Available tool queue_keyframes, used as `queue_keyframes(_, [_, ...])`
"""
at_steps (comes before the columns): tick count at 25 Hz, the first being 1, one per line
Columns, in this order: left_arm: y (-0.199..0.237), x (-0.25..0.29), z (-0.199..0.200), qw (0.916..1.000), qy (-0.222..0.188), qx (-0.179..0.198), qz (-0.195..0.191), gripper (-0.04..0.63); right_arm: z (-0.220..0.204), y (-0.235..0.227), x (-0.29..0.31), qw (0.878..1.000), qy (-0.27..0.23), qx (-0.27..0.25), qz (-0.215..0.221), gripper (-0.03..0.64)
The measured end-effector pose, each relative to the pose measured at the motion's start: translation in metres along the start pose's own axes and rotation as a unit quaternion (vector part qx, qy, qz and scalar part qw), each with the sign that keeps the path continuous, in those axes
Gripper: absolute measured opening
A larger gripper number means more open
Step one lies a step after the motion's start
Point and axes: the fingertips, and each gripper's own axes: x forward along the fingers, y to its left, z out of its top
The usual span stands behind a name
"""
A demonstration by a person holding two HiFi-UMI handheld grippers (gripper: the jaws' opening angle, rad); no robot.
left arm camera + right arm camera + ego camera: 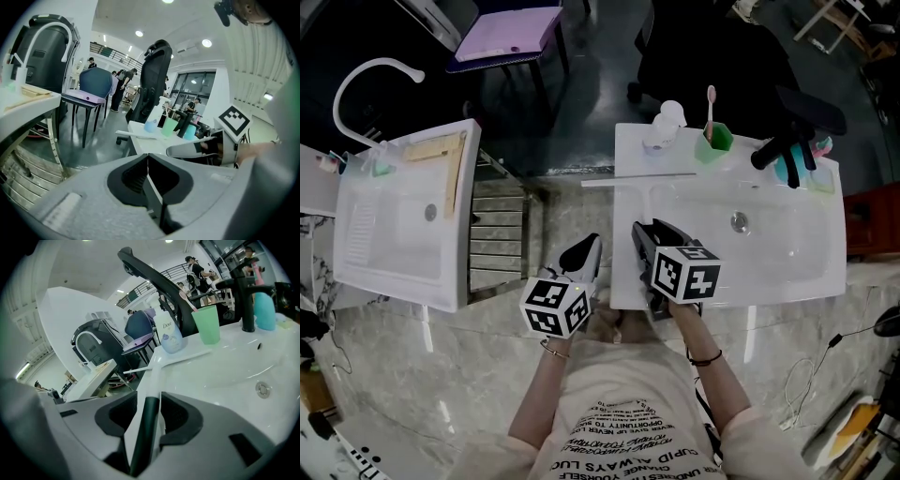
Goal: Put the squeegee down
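Note:
A white squeegee (637, 178) lies on the left part of the white sink (820, 272), its blade across the back rim and its handle running toward me. My right gripper (643, 232) is at the handle's near end. In the right gripper view the dark handle (151, 401) lies between the jaws of the right gripper (149, 397), which stand apart around it without pressing. The blade (171, 360) rests flat beside the bottle. My left gripper (589, 249) hovers just left of the sink, shut with nothing in it (148, 161).
A Dove bottle (664, 126), a green cup (713, 145) with a toothbrush, a black tap (780, 150) and a teal bottle (792, 171) line the sink's back edge. The drain (740, 222) is mid-basin. A second sink (394, 234) and metal rack (499, 234) stand left.

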Motion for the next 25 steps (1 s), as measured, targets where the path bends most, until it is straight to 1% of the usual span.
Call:
queue_keyframes(4, [-0.007,-0.002,0.009,0.9998,-0.009,0.010,-0.012,0.023,0.006,-0.001,-0.006,1.000,-0.011,-0.007,-0.002,0.150])
queue_keyframes(7, [-0.013,-0.004,0.018,0.9994,-0.018,0.021,-0.020,0.023,0.013,-0.005,-0.014,1.000,-0.025,0.001,-0.004,0.149])
queue_keyframes(9, [-0.016,-0.005,0.025,0.9989,-0.024,0.029,-0.026,0.023,0.019,-0.006,-0.020,0.999,-0.039,0.008,0.001,0.149])
queue_keyframes(11, [-0.021,-0.008,0.032,0.9983,-0.033,0.035,-0.032,0.023,0.025,-0.005,-0.027,0.999,-0.053,0.003,0.010,0.145])
queue_keyframes(15, [-0.032,-0.014,0.046,0.9964,-0.050,0.054,-0.042,0.023,0.036,0.001,-0.045,0.997,-0.073,-0.032,0.019,0.107])
queue_keyframes(17, [-0.037,-0.016,0.055,0.9946,-0.058,0.072,-0.048,0.023,0.045,0.003,-0.054,0.995,-0.087,-0.046,0.023,0.091])
queue_keyframes(19, [-0.041,-0.017,0.062,0.9927,-0.064,0.088,-0.052,0.023,0.053,0.005,-0.062,0.993,-0.101,-0.056,0.028,0.082])
queue_keyframes(25, [-0.048,-0.026,0.080,0.9888,-0.086,0.109,-0.056,0.023,0.071,0.008,-0.084,0.987,-0.139,-0.073,0.036,0.029])
